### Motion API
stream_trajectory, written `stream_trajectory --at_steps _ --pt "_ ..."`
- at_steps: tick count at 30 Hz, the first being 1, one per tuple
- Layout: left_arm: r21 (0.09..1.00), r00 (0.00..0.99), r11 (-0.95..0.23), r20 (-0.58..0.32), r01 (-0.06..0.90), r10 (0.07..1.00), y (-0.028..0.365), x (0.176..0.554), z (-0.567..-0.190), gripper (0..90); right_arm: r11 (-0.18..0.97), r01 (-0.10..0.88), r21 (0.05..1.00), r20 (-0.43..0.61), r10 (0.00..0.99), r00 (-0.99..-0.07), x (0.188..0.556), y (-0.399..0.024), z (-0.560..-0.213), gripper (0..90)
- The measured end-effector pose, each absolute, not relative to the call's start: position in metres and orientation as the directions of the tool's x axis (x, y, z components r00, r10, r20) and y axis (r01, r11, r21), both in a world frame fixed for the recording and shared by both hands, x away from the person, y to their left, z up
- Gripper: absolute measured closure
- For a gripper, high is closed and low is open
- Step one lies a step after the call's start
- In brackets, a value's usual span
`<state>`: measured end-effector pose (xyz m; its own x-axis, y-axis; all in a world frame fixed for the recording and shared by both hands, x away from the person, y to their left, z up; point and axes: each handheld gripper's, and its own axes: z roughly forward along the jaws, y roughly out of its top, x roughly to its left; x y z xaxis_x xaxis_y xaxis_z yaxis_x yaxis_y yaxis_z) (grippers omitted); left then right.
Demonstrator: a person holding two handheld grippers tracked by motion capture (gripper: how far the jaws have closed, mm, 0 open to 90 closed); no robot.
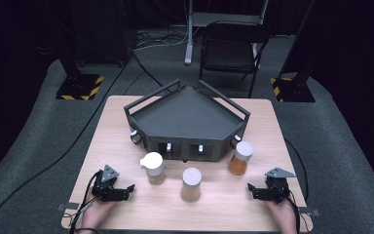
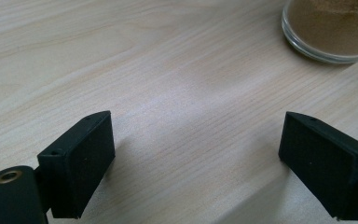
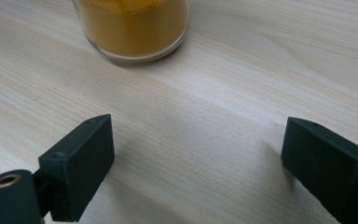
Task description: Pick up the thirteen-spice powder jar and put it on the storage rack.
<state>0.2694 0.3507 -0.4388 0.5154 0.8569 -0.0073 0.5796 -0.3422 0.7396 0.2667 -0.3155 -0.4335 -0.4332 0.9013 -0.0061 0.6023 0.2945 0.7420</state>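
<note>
Three spice jars sit on the wooden surface (image 1: 121, 146) just in front of the dark tray (image 1: 187, 119) near its far edge: a white-capped one (image 1: 153, 168) left of middle, another (image 1: 191, 184) closest to the near edge, and an orange-filled one (image 1: 240, 157) toward the right edge, right by the tray's corner. Left gripper (image 1: 126, 191) rests near the near-left corner, fingers (image 2: 77, 163) spread wide with nothing between them, just bare wood. Right gripper (image 1: 252, 189) near the near-right corner is the same deal, fingers (image 3: 77, 168) wide apart and holding nothing.
</note>
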Motion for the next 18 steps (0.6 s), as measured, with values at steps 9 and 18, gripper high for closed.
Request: stream_trajectory --at_steps 9,18 --pt "0.739 0.516 -0.343 -0.007 0.58 0.856 0.3508 0.2696 -0.4387 9.6 0.293 0.604 0.741 -0.005 0.902 -0.431 0.267 -0.3152 -0.4334 7.8" --pt "0.738 0.519 -0.346 -0.007 0.58 0.855 0.3506 0.2699 -0.4386 8.7 0.287 0.611 0.738 -0.004 0.907 -0.421 0.2673 -0.3138 -0.433 5.9"
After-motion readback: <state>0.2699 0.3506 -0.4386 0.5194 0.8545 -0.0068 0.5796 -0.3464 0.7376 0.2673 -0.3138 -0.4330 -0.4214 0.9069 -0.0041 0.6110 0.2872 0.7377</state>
